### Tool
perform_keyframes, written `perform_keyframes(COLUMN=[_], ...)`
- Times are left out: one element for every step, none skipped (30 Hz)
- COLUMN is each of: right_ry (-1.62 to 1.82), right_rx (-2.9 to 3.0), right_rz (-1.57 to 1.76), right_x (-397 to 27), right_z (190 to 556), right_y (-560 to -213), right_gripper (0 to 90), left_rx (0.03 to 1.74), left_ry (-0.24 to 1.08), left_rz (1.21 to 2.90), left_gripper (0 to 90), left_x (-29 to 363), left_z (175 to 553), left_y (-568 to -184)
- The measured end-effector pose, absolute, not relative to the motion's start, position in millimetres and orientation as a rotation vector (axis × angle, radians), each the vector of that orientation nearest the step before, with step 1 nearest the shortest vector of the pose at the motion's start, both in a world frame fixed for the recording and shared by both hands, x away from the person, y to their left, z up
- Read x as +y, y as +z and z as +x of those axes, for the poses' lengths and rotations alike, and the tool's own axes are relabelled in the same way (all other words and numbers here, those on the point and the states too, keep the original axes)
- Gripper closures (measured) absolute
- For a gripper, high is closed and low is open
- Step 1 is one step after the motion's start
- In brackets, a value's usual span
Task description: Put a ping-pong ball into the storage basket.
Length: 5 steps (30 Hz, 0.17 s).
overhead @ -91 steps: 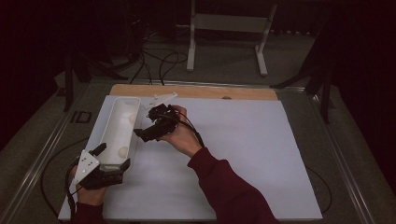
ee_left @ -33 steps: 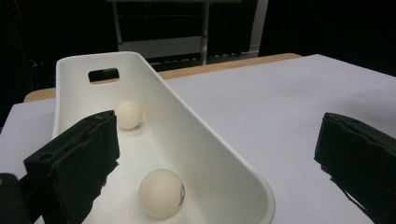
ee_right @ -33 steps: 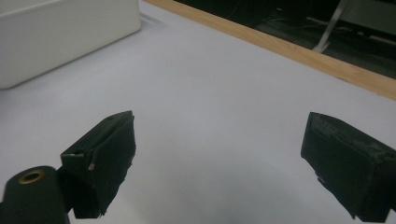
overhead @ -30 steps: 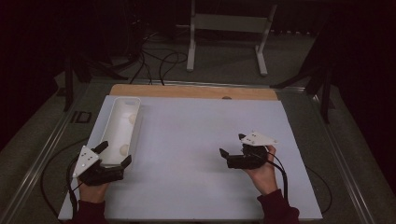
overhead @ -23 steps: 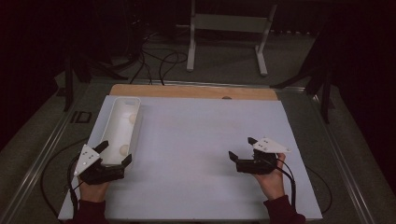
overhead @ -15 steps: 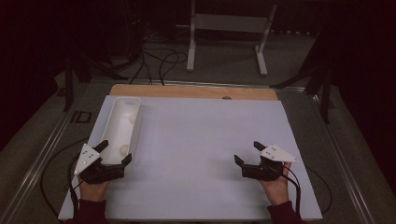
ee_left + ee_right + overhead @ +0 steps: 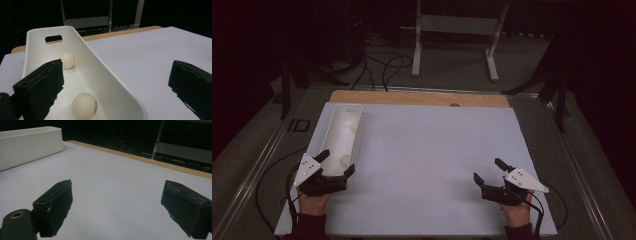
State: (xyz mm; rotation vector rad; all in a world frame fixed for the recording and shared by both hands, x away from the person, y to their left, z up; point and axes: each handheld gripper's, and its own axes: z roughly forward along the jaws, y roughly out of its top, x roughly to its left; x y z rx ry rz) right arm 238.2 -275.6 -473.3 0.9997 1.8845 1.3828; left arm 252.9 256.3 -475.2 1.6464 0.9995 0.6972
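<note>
Near edge first: the left gripper (image 7: 333, 165) sits low at the front left corner of the white table sheet (image 7: 432, 150), jaws spread wide and holding nothing, one jaw inside the near end of the long white plastic tray (image 7: 337, 145) and the other outside it on the sheet. Over on the front right, the right gripper (image 7: 489, 172) rests near the sheet's right edge, jaws likewise parted and empty, hand (image 7: 517, 212) behind it at the near edge. Between the two grippers it's all bare sheet, wide open room. In the left gripper view, the tray's right wall (image 7: 105, 77) runs straight up between the jaws. Inside the tray, the near white ping-pong ball (image 7: 84, 106) lies just by the left jaw, and the far white ball (image 7: 67, 60) sits farther along, short of the handle slot (image 7: 53, 38). Beyond, the wooden table strip (image 7: 422, 97) borders the far side, then floor cables (image 7: 377, 65) and a white metal stand (image 7: 454, 30).
</note>
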Motion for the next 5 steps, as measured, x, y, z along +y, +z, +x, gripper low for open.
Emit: perform_keyframes(right_ry=[1.38,1.381,1.381,1.379,1.378], right_rx=[1.888,1.887,1.887,1.884,1.877], right_rz=[0.999,0.996,0.993,0.993,0.989], right_x=[-276.3,-276.7,-277.1,-277.3,-277.6], right_z=[237.0,236.1,235.5,234.9,234.6], right_y=[-474.0,-474.6,-474.8,-474.7,-474.6], right_gripper=[9.7,9.8,9.7,9.7,9.7], left_rx=[0.998,0.998,0.997,0.998,0.997], left_ry=[0.698,0.699,0.699,0.699,0.7], left_rz=[1.646,1.647,1.647,1.647,1.647], left_gripper=[0.8,0.8,0.8,0.8,0.8], left_x=[256.3,256.3,256.3,256.3,256.2], left_z=[253.0,253.0,253.0,253.0,253.0], left_y=[-475.2,-475.1,-475.1,-475.1,-475.0])
